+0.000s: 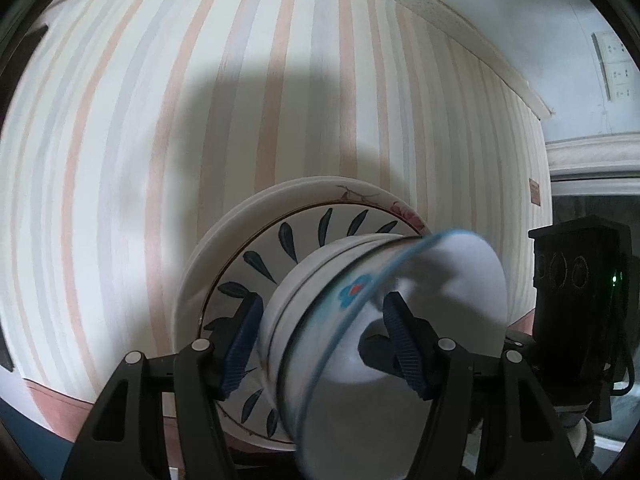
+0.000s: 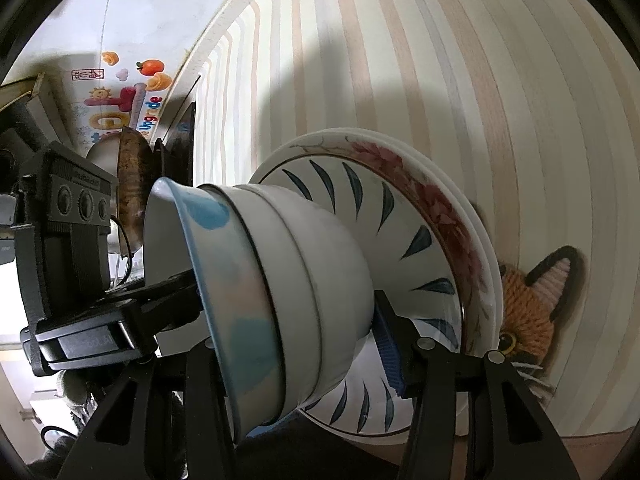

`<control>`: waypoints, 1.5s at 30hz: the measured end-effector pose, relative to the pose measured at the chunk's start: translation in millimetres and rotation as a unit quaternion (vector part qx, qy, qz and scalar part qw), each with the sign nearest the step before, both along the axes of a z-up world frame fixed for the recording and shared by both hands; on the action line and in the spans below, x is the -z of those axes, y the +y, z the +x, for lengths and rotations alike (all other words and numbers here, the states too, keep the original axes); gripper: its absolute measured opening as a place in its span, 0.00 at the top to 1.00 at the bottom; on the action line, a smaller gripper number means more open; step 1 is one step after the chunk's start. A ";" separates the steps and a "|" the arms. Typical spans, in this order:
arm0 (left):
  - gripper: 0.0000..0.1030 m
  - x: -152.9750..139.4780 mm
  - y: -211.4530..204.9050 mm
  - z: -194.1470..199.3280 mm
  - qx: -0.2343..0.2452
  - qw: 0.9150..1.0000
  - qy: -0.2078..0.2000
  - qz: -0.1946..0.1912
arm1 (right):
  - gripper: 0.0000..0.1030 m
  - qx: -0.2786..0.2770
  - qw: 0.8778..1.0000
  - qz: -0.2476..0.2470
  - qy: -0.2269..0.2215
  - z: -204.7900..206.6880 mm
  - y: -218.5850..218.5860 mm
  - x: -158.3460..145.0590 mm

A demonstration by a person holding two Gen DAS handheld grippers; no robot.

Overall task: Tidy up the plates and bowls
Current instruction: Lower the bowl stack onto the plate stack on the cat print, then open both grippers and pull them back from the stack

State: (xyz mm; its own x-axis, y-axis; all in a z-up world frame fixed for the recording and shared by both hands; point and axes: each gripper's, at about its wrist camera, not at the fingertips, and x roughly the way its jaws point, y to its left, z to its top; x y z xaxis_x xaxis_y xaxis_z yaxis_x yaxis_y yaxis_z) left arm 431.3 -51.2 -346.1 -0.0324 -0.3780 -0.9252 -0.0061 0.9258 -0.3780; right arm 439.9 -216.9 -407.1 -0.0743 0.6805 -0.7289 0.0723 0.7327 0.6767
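A stack of plates (image 1: 236,280) (image 2: 440,240) lies on the striped tablecloth, the top one painted with dark blue leaves, a floral one beneath. Nested white bowls (image 1: 316,292) (image 2: 320,280) sit on the plates. The top bowl (image 1: 400,320) (image 2: 224,272) has a blue rim and blue flower marks. My left gripper (image 1: 324,340) straddles the top bowl's wall, one finger inside, one outside, jaws apart. My right gripper (image 2: 296,344) straddles the bowl stack, with its left finger hidden behind the bowls. Each gripper shows in the other's view (image 1: 576,300) (image 2: 80,260).
The striped tablecloth (image 1: 160,160) (image 2: 480,80) fills both views. A knitted orange cat (image 2: 532,312) lies just beyond the plates. A brown bowl (image 2: 132,184) and a dark object stand far off on the table. Wall sockets (image 1: 614,64) show in the background.
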 end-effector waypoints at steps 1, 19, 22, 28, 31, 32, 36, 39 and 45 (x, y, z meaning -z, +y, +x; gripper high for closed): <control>0.41 -3.2 -0.7 -1.1 0.003 1.000 -0.006 0.005 | 0.47 0.001 1.000 -0.005 0.002 -1.1 -0.2 -0.2; 0.14 -95.0 7.5 -56.8 0.010 0.978 -0.164 0.126 | 0.09 0.010 0.963 -0.201 -0.180 -53.6 -1.6 -136.8; 0.09 -111.8 11.8 -69.4 -0.001 0.971 -0.195 0.136 | 0.07 0.026 0.948 -0.235 -0.213 -69.2 -1.2 -161.2; 0.07 -141.7 22.3 -96.3 -0.010 0.963 -0.233 0.135 | 0.05 0.069 0.927 -0.269 -0.251 -100.8 -4.2 -199.7; 0.07 -156.3 24.5 -112.0 -0.009 0.958 -0.249 0.138 | 0.04 0.081 0.923 -0.271 -0.261 -114.9 -5.0 -213.4; 0.07 -161.6 24.7 -117.8 -0.010 0.957 -0.256 0.140 | 0.04 0.084 0.921 -0.271 -0.266 -121.3 -5.5 -218.9; 0.07 -182.0 24.7 -143.1 -0.014 0.949 -0.279 0.146 | 0.04 0.091 0.914 -0.276 -0.284 -143.3 -3.5 -238.4; 0.07 -195.3 25.1 -164.4 -0.021 0.945 -0.292 0.145 | 0.04 0.097 0.905 -0.282 -0.302 -163.5 -1.8 -255.9; 0.07 -221.6 23.7 -213.0 -0.043 0.936 -0.317 0.144 | 0.03 0.103 0.888 -0.288 -0.344 -212.2 -0.9 -294.3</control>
State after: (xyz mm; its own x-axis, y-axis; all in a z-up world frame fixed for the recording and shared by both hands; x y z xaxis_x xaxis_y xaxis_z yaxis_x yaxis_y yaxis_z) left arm 218.3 -27.5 -124.5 0.5767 -0.0854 -0.8125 0.0556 0.9963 -0.0652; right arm 227.7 -217.8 -112.8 0.6051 0.1278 -0.7858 -0.0405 0.9907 0.1299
